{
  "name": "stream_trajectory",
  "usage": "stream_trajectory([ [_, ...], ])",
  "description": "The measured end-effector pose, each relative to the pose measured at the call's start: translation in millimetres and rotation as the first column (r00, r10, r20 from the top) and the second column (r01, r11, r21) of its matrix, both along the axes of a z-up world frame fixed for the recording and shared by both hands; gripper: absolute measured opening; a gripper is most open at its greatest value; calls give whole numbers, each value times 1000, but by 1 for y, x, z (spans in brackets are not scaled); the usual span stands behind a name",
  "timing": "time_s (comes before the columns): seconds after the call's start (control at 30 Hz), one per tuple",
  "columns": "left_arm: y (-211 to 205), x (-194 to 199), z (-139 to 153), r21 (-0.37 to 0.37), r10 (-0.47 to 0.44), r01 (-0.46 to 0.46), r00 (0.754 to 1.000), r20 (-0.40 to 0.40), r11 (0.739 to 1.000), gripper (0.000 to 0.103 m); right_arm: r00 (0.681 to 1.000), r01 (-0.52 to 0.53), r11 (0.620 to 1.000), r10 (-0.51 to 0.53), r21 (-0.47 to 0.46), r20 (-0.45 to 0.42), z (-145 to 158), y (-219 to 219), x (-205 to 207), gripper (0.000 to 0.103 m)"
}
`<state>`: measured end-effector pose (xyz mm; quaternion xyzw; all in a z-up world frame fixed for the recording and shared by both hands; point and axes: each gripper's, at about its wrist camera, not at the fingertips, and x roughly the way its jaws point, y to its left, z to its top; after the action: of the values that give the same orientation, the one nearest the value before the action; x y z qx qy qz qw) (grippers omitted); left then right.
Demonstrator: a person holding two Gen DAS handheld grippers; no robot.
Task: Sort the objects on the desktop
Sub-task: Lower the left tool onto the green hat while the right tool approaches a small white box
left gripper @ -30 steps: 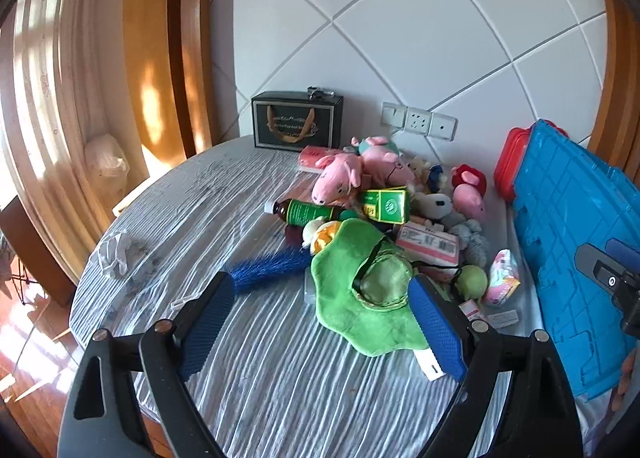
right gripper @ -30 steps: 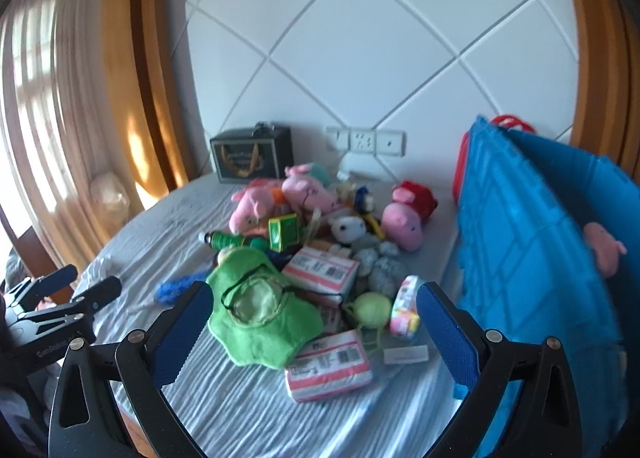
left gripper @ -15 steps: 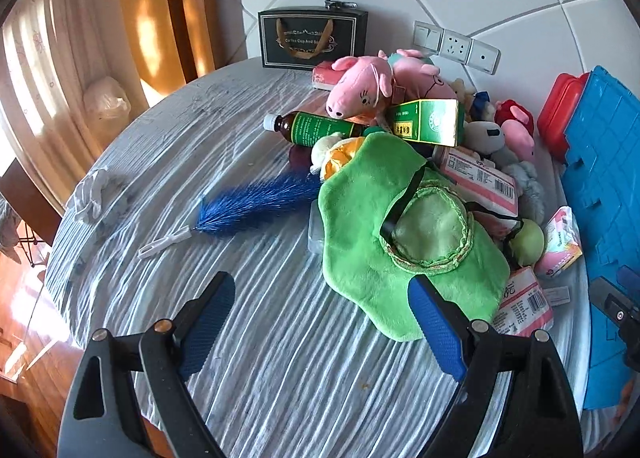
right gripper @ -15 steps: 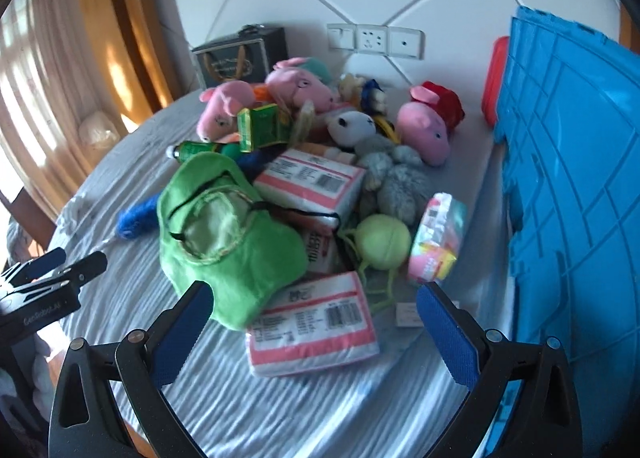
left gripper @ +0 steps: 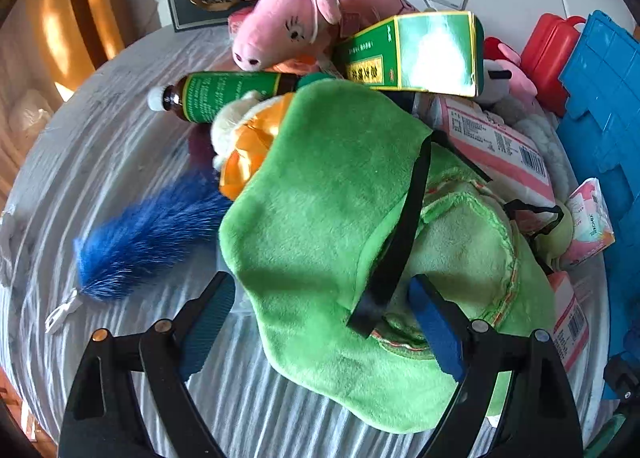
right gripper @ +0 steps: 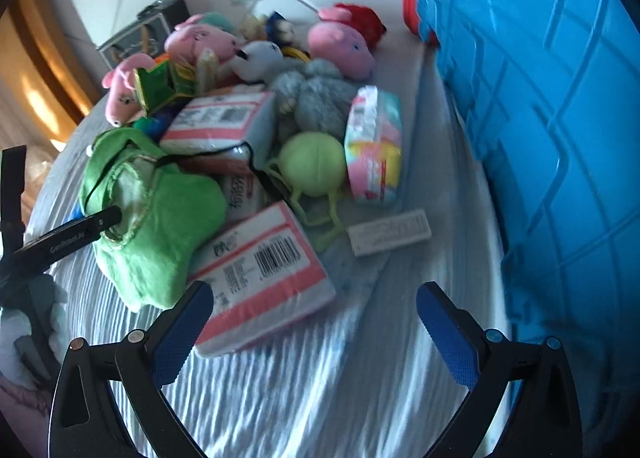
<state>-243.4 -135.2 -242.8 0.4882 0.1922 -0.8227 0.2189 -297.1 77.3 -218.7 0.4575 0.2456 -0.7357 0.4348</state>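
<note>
The green plush hat point(left gripper: 320, 218) fills the centre of my left view, draped over the pile on the bench point(left gripper: 100, 162). My left tongs point(left gripper: 320, 310) straddle its near edge, spread. My right tongs point(right gripper: 312, 322) gape, empty, beside a pink packet point(right gripper: 260, 278).

Both grippers look the same: left gripper point(left gripper: 316, 312) and right gripper point(right gripper: 310, 322) have chunky black plastic frames, ribbed blue pads point(right gripper: 450, 342), little brass and silver screws.
</note>
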Motion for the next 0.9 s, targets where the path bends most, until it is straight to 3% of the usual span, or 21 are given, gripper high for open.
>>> stream_trajectory([
  [0.03, -1, -2, -6, 19, -11, 11, 1000, 5, 1000, 89, 1000, 11, 1000, -11, 6, 7, -4, 0, 0, 103],
  [0.07, 1, -3, -6, -11, -20, 20, 1000, -8, 1000, 87, 1000, 21, 1000, -21, 12, 13, -7, 1, 0, 103],
  [0.23, 7, 7, 2, -28, -160, 159, 986, -44, 987, 32, 998, 58, 998, -59, 33, 25, -18, 0, -1, 103],
  [0.33, 3, 23, 6, -79, -180, 178, 983, -22, 981, 27, 996, 83, 996, -83, 41, 11, -21, -1, -5, 103],
  [0.6, -39, 93, 21, -240, -91, 98, 995, 40, 966, 26, 993, 121, 991, -121, 61, -2, -34, -7, -17, 103],
  [0.7, -52, 106, 17, -245, -61, 74, 996, 59, 967, 26, 989, 147, 988, -148, 50, 1, -35, -9, -25, 103],
  [0.9, -62, 118, 4, -243, -6, 29, 995, 96, 970, 25, 987, 109, 994, -110, 14, 120, -30, -16, -16, 103],
])
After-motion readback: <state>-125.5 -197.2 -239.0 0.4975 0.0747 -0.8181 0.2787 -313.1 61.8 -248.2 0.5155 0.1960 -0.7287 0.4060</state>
